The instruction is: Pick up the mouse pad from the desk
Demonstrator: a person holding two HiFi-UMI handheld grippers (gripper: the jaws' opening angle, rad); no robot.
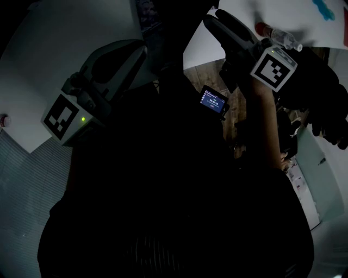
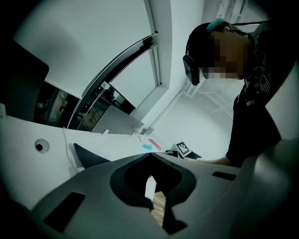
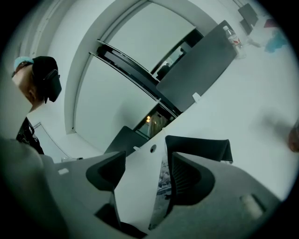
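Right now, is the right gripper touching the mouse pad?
Cannot tell. Right gripper view: the right gripper, open, overlaps the mouse pad on the desk, hiding any gap.

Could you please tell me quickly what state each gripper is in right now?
Left gripper: closed, holding nothing.
Right gripper: open, holding nothing.

Nothing legible from my end. Small lit screen [image 1: 213, 101]: lines of characters, too dim and small to read. Bottle [image 1: 278, 36] on the bench [image 1: 288, 13]: red label, wording unreadable. Black-and-white square codes on left cube [image 1: 61, 118] and right cube [image 1: 273, 69].
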